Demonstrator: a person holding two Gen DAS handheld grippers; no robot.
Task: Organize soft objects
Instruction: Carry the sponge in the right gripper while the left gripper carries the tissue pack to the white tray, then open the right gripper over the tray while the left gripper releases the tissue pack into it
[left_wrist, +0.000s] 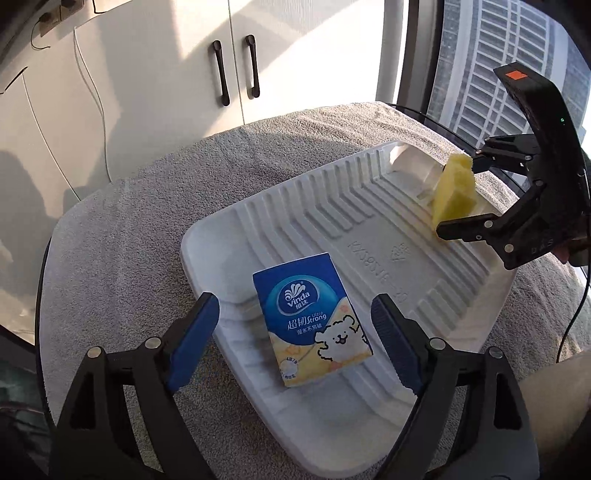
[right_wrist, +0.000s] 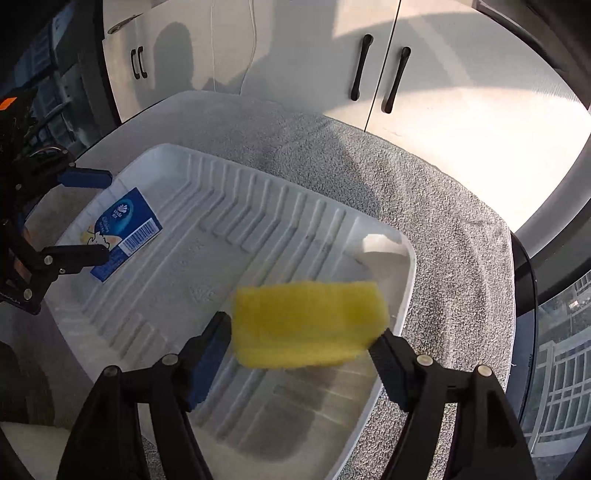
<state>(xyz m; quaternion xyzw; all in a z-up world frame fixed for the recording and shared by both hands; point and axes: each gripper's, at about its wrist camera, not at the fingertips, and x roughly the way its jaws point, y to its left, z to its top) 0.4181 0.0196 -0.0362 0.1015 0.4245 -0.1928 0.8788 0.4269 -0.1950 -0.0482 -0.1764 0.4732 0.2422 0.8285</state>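
Over tray (left_wrist: 369, 240) | left tool (left_wrist: 295, 299) wide, blue tissue pack (left_wrist: 310, 317) untouched | right tool (right_wrist: 303, 326) wide, yellow sponge (right_wrist: 306, 314) loose

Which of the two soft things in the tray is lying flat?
The blue tissue pack, flat on the white tray floor. The yellow sponge stands tilted on edge near the far rim.

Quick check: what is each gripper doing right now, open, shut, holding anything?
Left gripper: open, tissue pack lying between its fingers, untouched.
Right gripper: open, yellow sponge between its fingers; contact unclear.
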